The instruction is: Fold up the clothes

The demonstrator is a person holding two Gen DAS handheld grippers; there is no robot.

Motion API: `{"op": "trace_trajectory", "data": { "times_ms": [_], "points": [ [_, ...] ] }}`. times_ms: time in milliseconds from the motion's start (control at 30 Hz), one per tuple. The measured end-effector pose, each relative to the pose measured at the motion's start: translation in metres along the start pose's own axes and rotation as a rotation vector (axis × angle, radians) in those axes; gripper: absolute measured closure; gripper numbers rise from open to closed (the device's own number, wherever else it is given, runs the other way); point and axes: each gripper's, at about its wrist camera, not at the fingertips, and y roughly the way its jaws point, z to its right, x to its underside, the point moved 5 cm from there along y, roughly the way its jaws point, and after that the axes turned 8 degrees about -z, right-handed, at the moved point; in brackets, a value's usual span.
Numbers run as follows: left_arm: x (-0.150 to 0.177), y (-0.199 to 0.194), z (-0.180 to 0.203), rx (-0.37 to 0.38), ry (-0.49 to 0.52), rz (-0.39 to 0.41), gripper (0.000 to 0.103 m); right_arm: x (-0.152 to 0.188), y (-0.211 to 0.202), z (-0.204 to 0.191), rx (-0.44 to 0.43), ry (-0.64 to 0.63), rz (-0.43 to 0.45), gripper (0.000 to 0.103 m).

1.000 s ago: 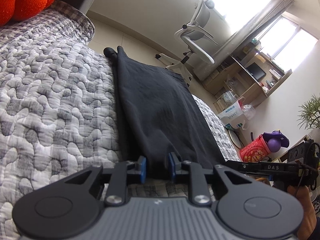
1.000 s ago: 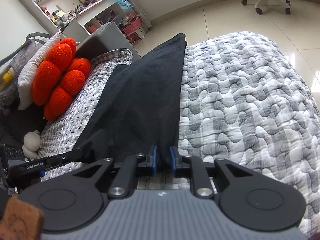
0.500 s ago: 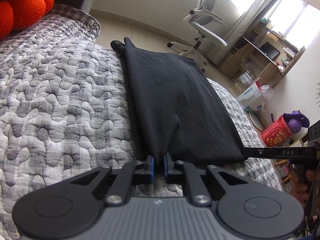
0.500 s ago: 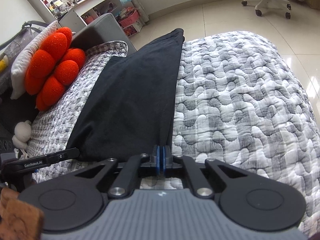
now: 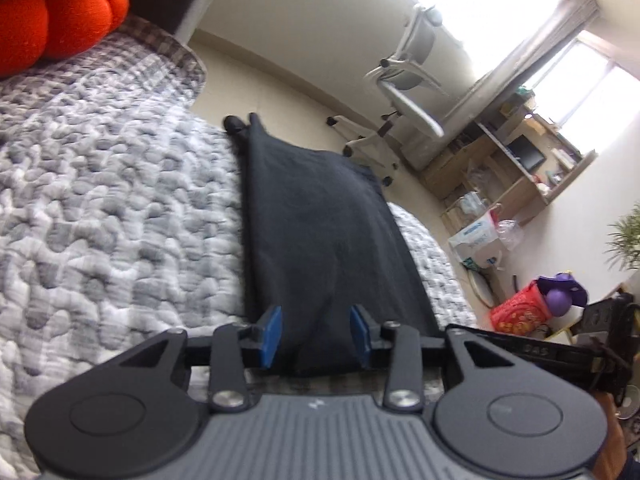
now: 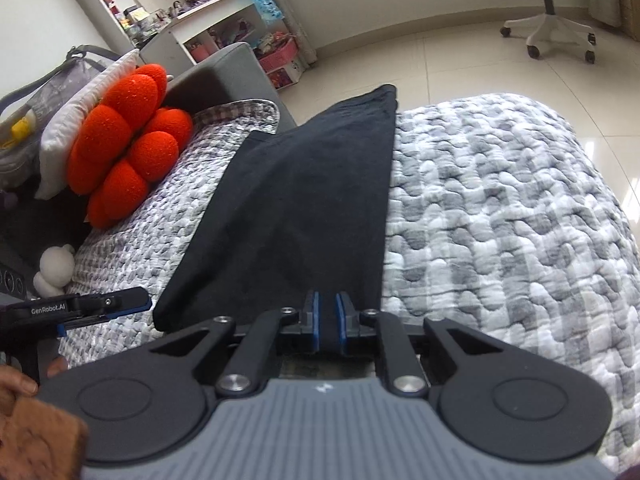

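A long black garment (image 5: 320, 220) lies folded lengthwise on the grey quilted bed (image 5: 120, 220), running away from me to the far edge. In the left wrist view my left gripper (image 5: 316, 336) sits at the garment's near end. Its jaws are opening, and the cloth lies loose between the blue pads (image 5: 272, 334) without being pressed. In the right wrist view the same garment (image 6: 304, 208) stretches ahead. My right gripper (image 6: 328, 320) is shut on its near edge, with dark fabric filling the narrow gap between the pads. Each gripper shows at the side of the other's view.
A red flower-shaped cushion (image 6: 124, 140) and a white plush toy (image 6: 54, 270) sit to the left of the bed (image 6: 500, 220). Beyond the bed's far edge are tiled floor, a white office chair (image 5: 408, 92), a cluttered desk (image 5: 512, 168) and shelves (image 6: 224, 12).
The left jaws closed on the garment's near end, then spread wide apart again. The right jaws narrowed onto the near edge and stay there. The garment has not shifted noticeably.
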Motion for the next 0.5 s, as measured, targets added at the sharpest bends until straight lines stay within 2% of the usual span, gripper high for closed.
{"op": "trace_trajectory", "data": {
  "times_ms": [67, 200, 233, 267, 367, 400, 500],
  "points": [
    [0.003, 0.010, 0.009, 0.042, 0.013, -0.011, 0.063, 0.002, 0.009, -0.011, -0.007, -0.036, -0.016, 0.087],
    [0.010, 0.036, 0.008, -0.079, 0.069, -0.055, 0.065, 0.010, 0.032, -0.029, 0.005, -0.094, -0.068, 0.087],
    [0.010, 0.036, 0.002, -0.086, 0.056, -0.056, 0.068, 0.011, 0.035, -0.031, 0.011, -0.102, -0.078, 0.087],
    [0.010, 0.035, -0.004, -0.093, 0.044, -0.057, 0.078, 0.012, 0.037, -0.032, 0.020, -0.109, -0.088, 0.088],
    [0.008, 0.030, -0.019, -0.090, -0.018, -0.057, 0.086, 0.013, 0.036, -0.026, 0.036, -0.108, -0.112, 0.092],
    [0.007, 0.027, -0.023, -0.086, -0.041, -0.056, 0.087, 0.013, 0.034, -0.021, 0.045, -0.101, -0.116, 0.098],
    [0.006, 0.022, -0.028, -0.090, -0.067, -0.057, 0.087, 0.011, 0.027, -0.002, 0.058, -0.065, -0.121, 0.103]
  ]
}}
